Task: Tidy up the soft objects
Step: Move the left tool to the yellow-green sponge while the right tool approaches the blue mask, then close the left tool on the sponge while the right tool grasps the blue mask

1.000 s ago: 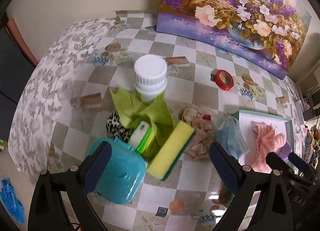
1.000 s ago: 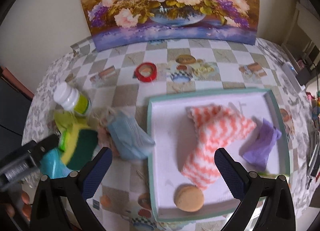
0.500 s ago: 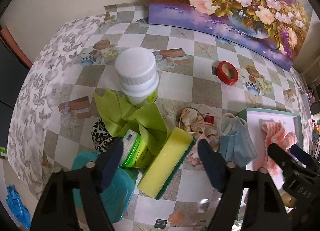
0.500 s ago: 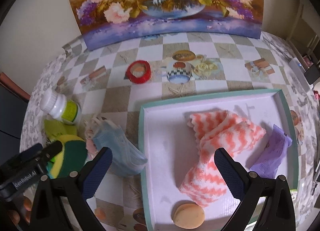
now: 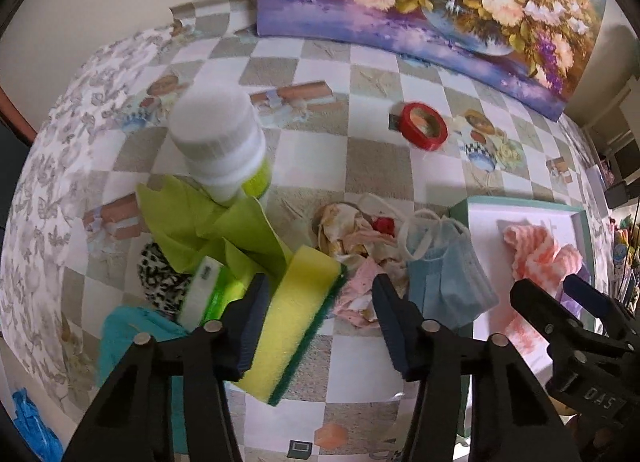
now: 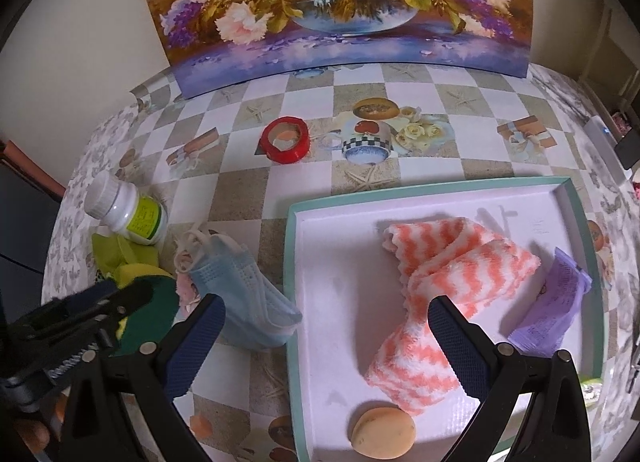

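Observation:
A yellow sponge with a green scrub side (image 5: 294, 314) lies on the checkered table between the fingers of my left gripper (image 5: 316, 318), which is open around it. Beside it lie a lime-green cloth (image 5: 224, 227), a leopard-print cloth (image 5: 160, 282), a crumpled floral rag (image 5: 356, 238) and a blue face mask (image 5: 444, 282), which also shows in the right wrist view (image 6: 248, 302). A white tray with a teal rim (image 6: 292, 262) holds an orange-and-white zigzag towel (image 6: 444, 282), a purple pack (image 6: 552, 310) and a round tan puff (image 6: 382, 434). My right gripper (image 6: 324, 330) is open and empty over the tray's left edge.
A white pill bottle (image 5: 222, 145) stands on the green cloth. A red tape roll (image 5: 424, 125) lies farther back. A teal plastic case (image 5: 124, 338) sits at the near left. A flower painting (image 6: 332, 5) leans on the wall behind the table.
My left gripper has moved forward and narrowed, so its fingers now flank the yellow sponge. My right gripper has shifted slightly over the tray's left edge, still open.

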